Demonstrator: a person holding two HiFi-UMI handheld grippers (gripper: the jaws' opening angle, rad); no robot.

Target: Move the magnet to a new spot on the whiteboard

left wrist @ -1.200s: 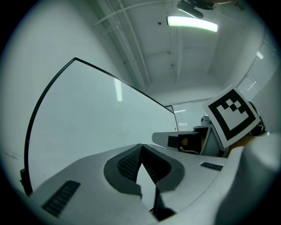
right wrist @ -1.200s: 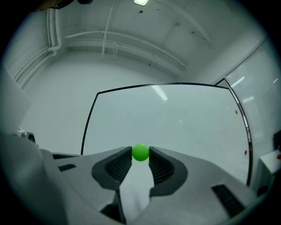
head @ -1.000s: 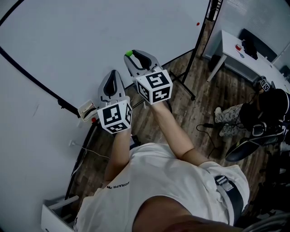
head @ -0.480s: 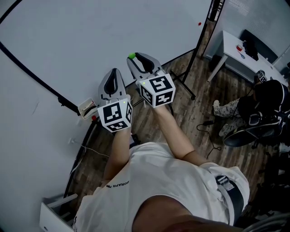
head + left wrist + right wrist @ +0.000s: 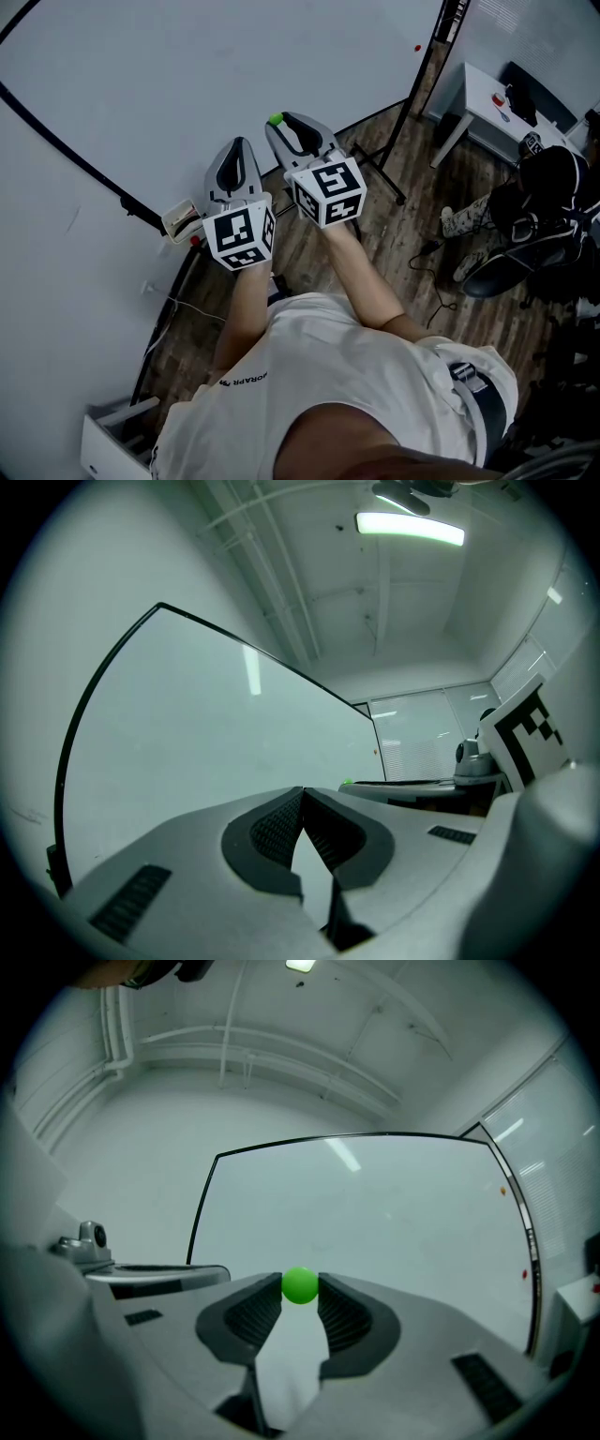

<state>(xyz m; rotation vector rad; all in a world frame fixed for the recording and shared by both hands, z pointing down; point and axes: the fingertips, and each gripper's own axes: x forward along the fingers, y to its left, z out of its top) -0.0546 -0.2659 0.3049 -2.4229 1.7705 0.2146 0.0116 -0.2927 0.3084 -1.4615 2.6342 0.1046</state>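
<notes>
A large whiteboard (image 5: 234, 66) fills the upper left of the head view. My right gripper (image 5: 277, 123) is shut on a small green ball-shaped magnet (image 5: 276, 119), pinched at the very fingertips. The right gripper view shows the green magnet (image 5: 300, 1285) between the two dark pads of the right gripper (image 5: 300, 1290), held in front of the whiteboard (image 5: 375, 1204) and apart from it. Just to its left, my left gripper (image 5: 236, 143) is shut and holds nothing. Its tips (image 5: 302, 791) meet in the left gripper view, pointing at the whiteboard (image 5: 206, 733).
A small red magnet (image 5: 417, 49) sticks near the board's right edge. The board's black stand foot (image 5: 380, 178) crosses the wood floor. An eraser (image 5: 180, 223) lies on the board's ledge. A white table (image 5: 487, 103) and a seated person (image 5: 553, 187) are at the right.
Both grippers have drifted slightly to the right, the right one still carrying the green magnet. The seated person at the right has shifted.
</notes>
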